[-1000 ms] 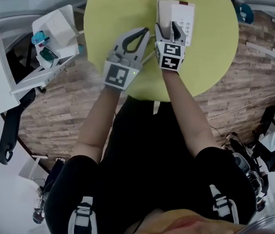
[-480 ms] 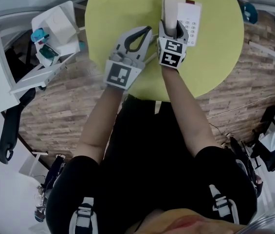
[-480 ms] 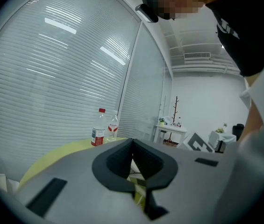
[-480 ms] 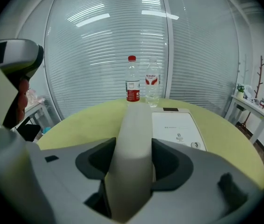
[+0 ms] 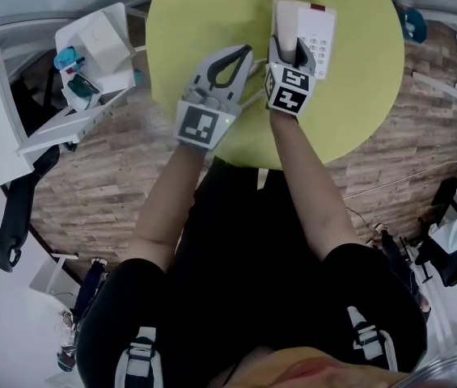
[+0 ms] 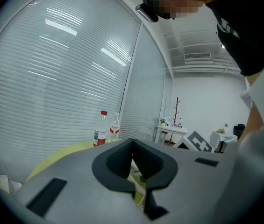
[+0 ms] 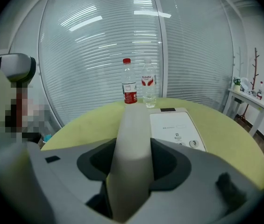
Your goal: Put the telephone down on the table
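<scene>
A white telephone (image 5: pixel 319 37) sits at the far right of the round yellow-green table (image 5: pixel 204 23). Its long handset (image 5: pixel 284 18) lies along the base's left side. My right gripper (image 5: pixel 287 48) straddles the near end of the handset. Its jaws have just been closing, and in the right gripper view both pads lie against the handset (image 7: pixel 132 125), beside the keypad base (image 7: pixel 174 127). My left gripper (image 5: pixel 245 52) hovers left of the phone over the table, shut and holding nothing; its tips meet in the left gripper view (image 6: pixel 132 141).
Two water bottles (image 7: pixel 130 87) (image 7: pixel 149 91) stand at the table's far edge. A white cart (image 5: pixel 90 55) with small items stands left of the table on the wood floor. The table's near edge (image 5: pixel 244 156) is close to the person's body.
The right gripper has slid a little further along the handset and its jaws have drawn in against it. The left gripper has stayed where it was.
</scene>
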The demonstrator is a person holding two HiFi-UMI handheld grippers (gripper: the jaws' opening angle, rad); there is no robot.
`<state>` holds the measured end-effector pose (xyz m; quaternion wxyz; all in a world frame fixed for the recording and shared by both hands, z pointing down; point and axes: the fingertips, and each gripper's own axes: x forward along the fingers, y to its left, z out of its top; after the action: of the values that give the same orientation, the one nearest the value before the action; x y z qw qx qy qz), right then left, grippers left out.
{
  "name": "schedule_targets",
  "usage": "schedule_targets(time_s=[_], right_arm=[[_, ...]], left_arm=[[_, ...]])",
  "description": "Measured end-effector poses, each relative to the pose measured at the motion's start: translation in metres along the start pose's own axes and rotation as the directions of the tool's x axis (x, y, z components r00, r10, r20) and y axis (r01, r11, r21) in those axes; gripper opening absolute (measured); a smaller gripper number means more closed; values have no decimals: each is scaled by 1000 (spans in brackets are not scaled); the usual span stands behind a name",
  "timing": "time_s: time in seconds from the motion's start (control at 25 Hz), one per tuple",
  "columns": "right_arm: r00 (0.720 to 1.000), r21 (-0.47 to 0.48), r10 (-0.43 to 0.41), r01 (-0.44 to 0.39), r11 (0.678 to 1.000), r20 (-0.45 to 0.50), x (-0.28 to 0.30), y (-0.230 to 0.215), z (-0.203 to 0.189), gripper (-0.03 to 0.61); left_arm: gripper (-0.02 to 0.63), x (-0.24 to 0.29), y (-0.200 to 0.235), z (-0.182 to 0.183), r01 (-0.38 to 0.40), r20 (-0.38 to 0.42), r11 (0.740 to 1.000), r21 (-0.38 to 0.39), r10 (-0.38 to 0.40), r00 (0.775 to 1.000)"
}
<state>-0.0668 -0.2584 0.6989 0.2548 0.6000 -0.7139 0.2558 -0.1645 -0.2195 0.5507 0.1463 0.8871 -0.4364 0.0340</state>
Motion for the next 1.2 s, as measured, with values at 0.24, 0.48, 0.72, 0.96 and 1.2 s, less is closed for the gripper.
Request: schedule_targets(time_s=[0.24,0.48,0.72,0.96,1.2], right_arm=[[999,30,32,-33,999,18,-18,11,17,216],[995,24,79,-81,996,54,-35,38,44,216],[988,15,139,-140,990,67,-39,72,60,216],[979,14,198,-199,980,51,-27,121,63,216],[965,9,263,-263,965,13,-16,175,55,216]], left_arm=[[11,-12,1,15,-15,9,1000,14,14,1000],[11,-23,9,46,-39,78,997,59,34,996],[11,-39,26,70,-91,143,991,103,76,987],[11,-68,60,74,-168,169,980,102,149,974],[11,-99,89,69,-236,164,968,89,220,962]])
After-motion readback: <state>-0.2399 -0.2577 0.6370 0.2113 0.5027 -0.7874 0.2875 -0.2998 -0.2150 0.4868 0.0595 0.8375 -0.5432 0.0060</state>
